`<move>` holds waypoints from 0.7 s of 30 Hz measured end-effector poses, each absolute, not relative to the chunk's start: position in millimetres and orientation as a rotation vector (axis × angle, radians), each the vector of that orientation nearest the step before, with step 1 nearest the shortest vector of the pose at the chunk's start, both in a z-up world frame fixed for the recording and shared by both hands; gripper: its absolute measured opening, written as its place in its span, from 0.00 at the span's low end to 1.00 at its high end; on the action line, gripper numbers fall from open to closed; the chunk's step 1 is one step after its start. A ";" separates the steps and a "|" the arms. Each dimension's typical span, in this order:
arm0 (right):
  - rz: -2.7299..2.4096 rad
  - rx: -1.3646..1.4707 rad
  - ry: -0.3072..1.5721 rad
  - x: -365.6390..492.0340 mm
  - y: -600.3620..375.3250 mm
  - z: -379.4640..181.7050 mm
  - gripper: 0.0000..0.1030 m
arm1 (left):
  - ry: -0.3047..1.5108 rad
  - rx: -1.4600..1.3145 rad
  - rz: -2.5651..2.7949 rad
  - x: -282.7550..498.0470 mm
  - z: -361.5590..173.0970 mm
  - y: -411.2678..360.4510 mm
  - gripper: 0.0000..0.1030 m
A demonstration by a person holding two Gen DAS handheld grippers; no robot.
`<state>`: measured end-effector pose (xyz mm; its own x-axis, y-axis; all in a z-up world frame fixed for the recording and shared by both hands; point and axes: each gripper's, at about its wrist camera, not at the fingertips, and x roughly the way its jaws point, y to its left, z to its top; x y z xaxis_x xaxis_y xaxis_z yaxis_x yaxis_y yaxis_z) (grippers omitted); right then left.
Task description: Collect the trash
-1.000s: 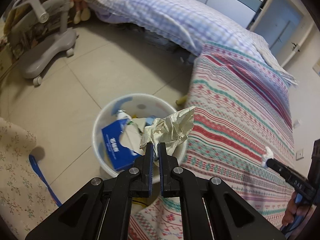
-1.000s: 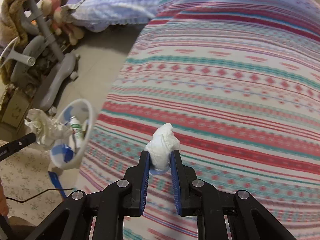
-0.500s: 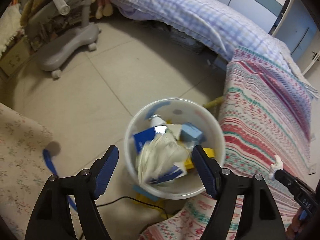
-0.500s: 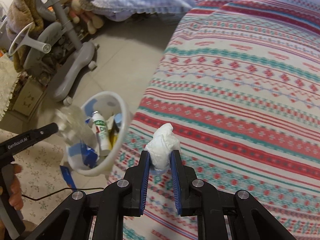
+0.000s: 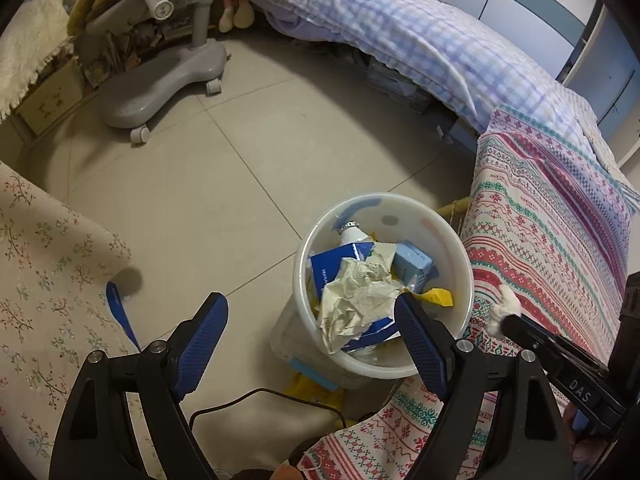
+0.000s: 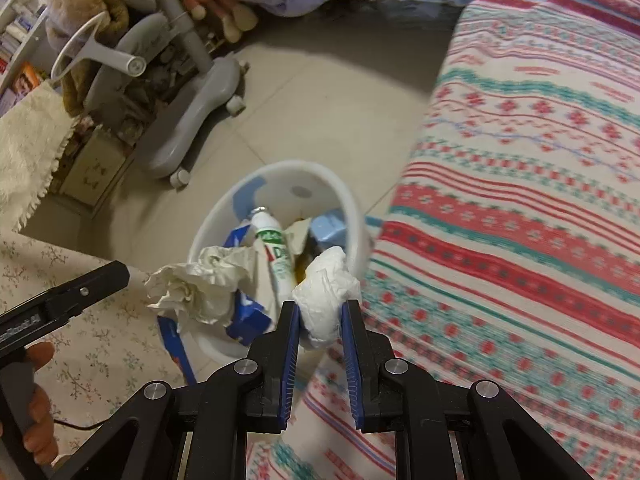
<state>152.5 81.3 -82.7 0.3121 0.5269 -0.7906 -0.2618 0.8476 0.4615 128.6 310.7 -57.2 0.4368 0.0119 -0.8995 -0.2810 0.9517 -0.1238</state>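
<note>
1. Nearest to us, our right gripper (image 6: 319, 320) was clamped on a white tissue wad (image 6: 325, 292) — held at the bin's near edge, beside the striped bedspread (image 6: 520, 208), not yet dropped.
2. Our left gripper (image 5: 310, 332) hung over the bin with its jaws wide apart and nothing between them.
3. Just beyond, a crumpled sheet of paper (image 5: 358, 294) lay on top of the pile in the white waste bin (image 5: 384, 368), its lower edge spilling toward the near rim.
4. Under and around the paper we could make out a blue carton (image 5: 412, 266), a larger blue-and-white box (image 5: 330, 270) and a toothpaste tube (image 6: 274, 258).
5. Farther off, the tiled floor (image 5: 224, 184) ran to a grey wheeled chair base (image 5: 160, 80) and a checked quilt (image 5: 400, 36).
6. By our reading, the job was well along — the paper was binned and the tissue still had to go in. We saw no other loose scraps, though much of the bed lay outside both views.
</note>
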 end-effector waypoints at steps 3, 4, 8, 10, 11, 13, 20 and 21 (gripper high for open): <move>0.552 0.274 1.133 156.9 90.5 -86.7 0.23 | 1.101 -0.269 0.197 127.2 -57.2 311.6 0.93; 0.557 0.283 1.131 158.7 91.4 -87.6 0.32 | 1.096 -0.265 0.198 126.7 -56.7 311.3 0.96; 0.552 0.315 1.128 161.6 86.9 -84.8 0.48 | 1.082 -0.258 0.193 122.1 -53.2 305.6 0.97; 0.536 0.313 1.125 159.3 80.0 -79.3 0.48 | 1.077 -0.272 0.175 116.3 -49.9 299.2 0.97; 0.522 0.315 1.120 156.4 74.0 -75.0 0.48 | 1.074 -0.278 0.163 113.1 -47.7 295.0 0.97; 0.490 0.312 1.104 148.7 62.0 -66.3 0.54 | 1.059 -0.279 0.137 104.4 -40.9 282.8 0.97; 0.273 0.230 1.005 86.4 -3.2 -24.2 0.68 | 0.982 -0.210 0.046 55.3 -16.9 224.1 0.97; 0.243 0.214 0.988 75.6 -11.6 -18.8 0.69 | 0.973 -0.200 0.037 48.7 -15.1 217.2 0.97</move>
